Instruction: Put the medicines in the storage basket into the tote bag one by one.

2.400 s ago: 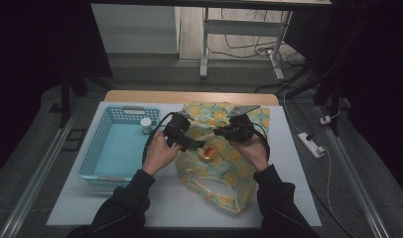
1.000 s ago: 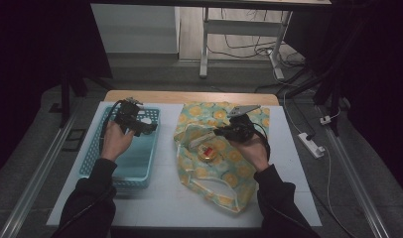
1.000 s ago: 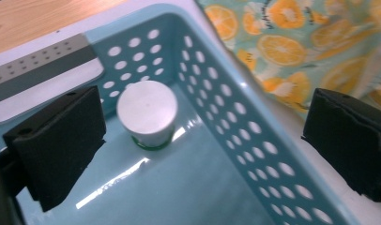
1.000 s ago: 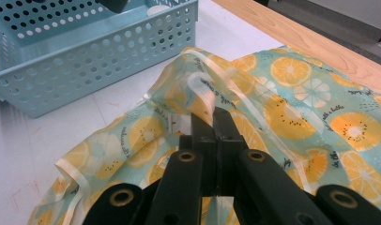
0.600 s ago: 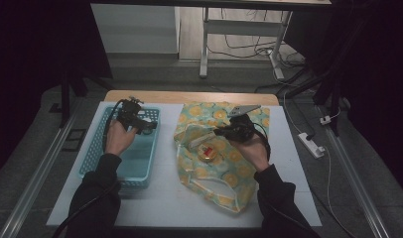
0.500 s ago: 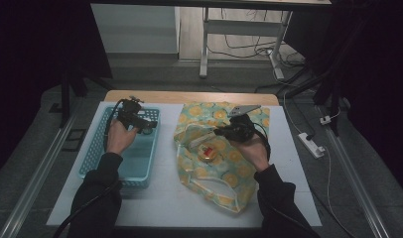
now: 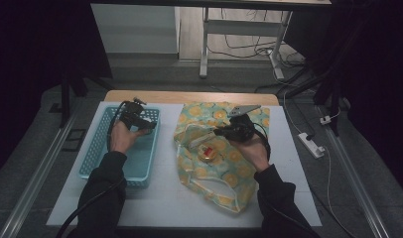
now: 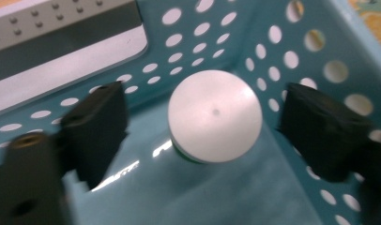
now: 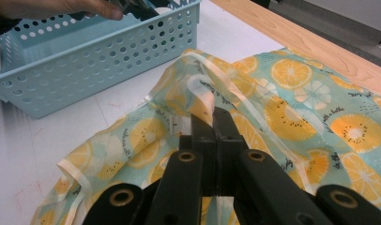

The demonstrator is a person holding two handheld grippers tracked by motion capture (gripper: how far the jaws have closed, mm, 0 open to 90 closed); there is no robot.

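We see the white table point(image 7: 165, 198) first, carrying a light blue perforated basket point(image 7: 98, 153) on its left part and a bag point(image 7: 224, 173) printed with orange slices spread at its middle. The bag lies rumpled on the table just right of the basket, and a small red-and-yellow item point(image 7: 207, 152) shows within its folds; we cannot tell what it is.

Our left gripper point(image 8: 202, 136) hangs inside the basket at its far corner. Its jaws have just been closing in, yet they stand apart, one on each side of a small container with a round white lid point(image 8: 215, 116) that stands upright on the basket floor. The pads do not touch it in the left gripper view.

Our right gripper point(image 9: 212, 123) rests over the bag's upper part. Its jaws are pressed together on a raised fold of the bag's edge, holding the fabric up off the table.
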